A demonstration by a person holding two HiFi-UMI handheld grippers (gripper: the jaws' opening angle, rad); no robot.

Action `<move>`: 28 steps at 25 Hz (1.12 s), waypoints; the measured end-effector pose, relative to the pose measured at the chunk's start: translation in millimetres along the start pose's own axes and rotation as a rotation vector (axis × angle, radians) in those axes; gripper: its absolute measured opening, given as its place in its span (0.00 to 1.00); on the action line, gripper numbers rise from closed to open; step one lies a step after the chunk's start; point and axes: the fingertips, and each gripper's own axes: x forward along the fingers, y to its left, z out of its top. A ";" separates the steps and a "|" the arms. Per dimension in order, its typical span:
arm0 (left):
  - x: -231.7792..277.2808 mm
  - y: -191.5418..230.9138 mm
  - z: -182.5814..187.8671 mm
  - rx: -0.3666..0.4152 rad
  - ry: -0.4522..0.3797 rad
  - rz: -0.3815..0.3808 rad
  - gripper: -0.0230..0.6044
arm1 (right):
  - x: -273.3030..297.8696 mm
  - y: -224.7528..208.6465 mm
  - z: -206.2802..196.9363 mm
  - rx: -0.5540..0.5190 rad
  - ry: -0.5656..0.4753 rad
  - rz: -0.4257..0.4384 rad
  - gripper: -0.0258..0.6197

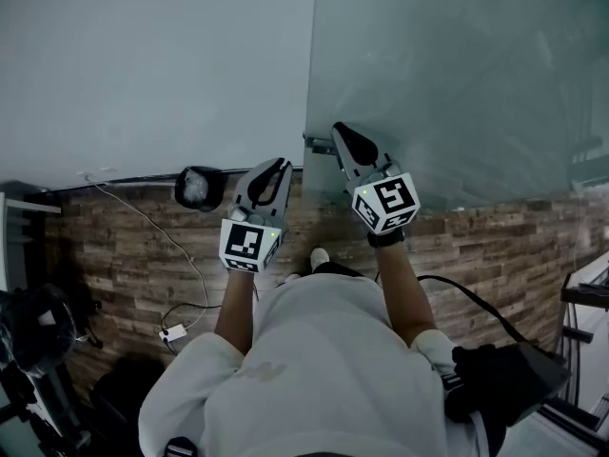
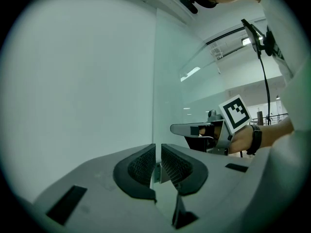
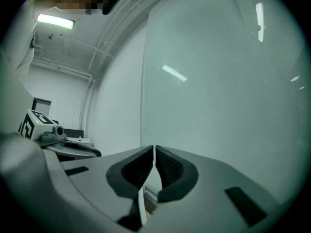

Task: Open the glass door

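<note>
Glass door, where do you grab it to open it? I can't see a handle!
No handle shows, so probably the bare upright edge of the glass door, beside the white wall. The pane is thin and flat, so open jaws could straddle that edge, coming straight at it from the person's side, above the metal fitting at its foot.
</note>
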 end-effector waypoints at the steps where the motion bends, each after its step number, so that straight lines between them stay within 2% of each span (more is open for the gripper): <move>1: 2.6 0.8 0.6 -0.002 0.000 0.006 0.10 | 3.9 -5.6 -0.8 0.001 -0.001 -0.004 0.07; 10: 19.3 11.3 -9.7 0.000 0.033 0.050 0.10 | 40.5 -52.1 -7.0 0.034 0.013 -0.060 0.07; 19: 32.5 9.8 -30.3 -0.012 0.090 0.056 0.10 | 68.3 -94.4 -8.8 0.028 0.045 -0.123 0.07; 25: 31.3 13.0 -33.9 -0.016 0.109 0.064 0.10 | 74.1 -69.0 -7.0 -0.050 0.044 -0.079 0.05; 28: 29.4 11.3 -30.9 -0.009 0.112 0.052 0.10 | 73.1 -52.2 -8.6 -0.057 0.040 -0.066 0.04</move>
